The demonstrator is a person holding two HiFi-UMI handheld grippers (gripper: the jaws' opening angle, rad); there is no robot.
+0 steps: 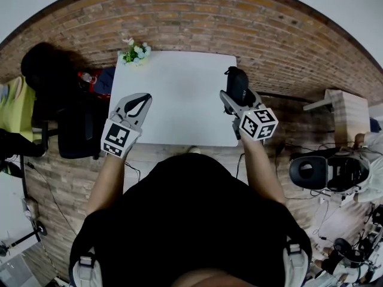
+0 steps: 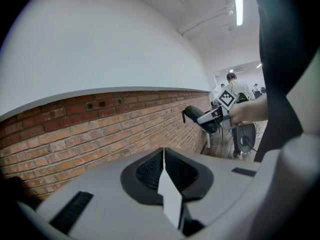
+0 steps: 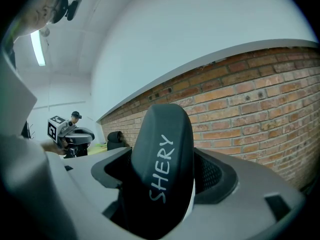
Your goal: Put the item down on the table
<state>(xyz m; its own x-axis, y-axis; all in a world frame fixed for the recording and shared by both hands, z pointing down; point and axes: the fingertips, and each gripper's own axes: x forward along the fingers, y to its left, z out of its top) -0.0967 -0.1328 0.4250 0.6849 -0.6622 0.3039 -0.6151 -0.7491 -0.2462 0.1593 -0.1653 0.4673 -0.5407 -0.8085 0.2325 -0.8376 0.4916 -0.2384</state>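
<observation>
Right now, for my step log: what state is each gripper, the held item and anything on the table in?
left gripper: shut, nothing between its jaws.
right gripper: shut on the black case.
black case: held in the air, not yet set down.
flowers: upright at the far left corner of the white table.

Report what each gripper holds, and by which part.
The right gripper clamps a black SHERY-marked case by one end; the left gripper is shut and empty.
</observation>
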